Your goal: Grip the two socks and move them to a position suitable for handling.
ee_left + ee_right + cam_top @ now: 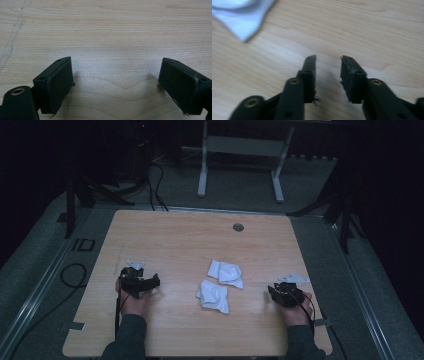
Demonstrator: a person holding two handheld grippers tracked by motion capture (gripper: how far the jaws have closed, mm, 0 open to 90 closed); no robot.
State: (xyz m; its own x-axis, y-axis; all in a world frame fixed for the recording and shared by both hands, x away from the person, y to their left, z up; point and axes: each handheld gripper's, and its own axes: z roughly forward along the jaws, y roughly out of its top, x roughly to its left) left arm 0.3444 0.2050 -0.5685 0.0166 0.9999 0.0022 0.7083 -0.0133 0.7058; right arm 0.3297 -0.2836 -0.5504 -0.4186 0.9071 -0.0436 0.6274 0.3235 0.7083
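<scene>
While both empty, left tongs (150,282) wide, right tongs (272,292) narrower: socks (220,285) between them.

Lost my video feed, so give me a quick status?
Left gripper open, empty. Right gripper partly open, empty. Two white socks lie untouched between them. Nothing in the way.

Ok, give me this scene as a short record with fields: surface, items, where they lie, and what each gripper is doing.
surface: wooden table
items: two white crumpled cloths, far cloth and near cloth
layout: side by side at mid-table, between the two grippers
left gripper: jaws wide open, nothing between them, apart from the cloths
right gripper: jaws partly open, nothing between them, near cloth's corner ahead to one side
</scene>
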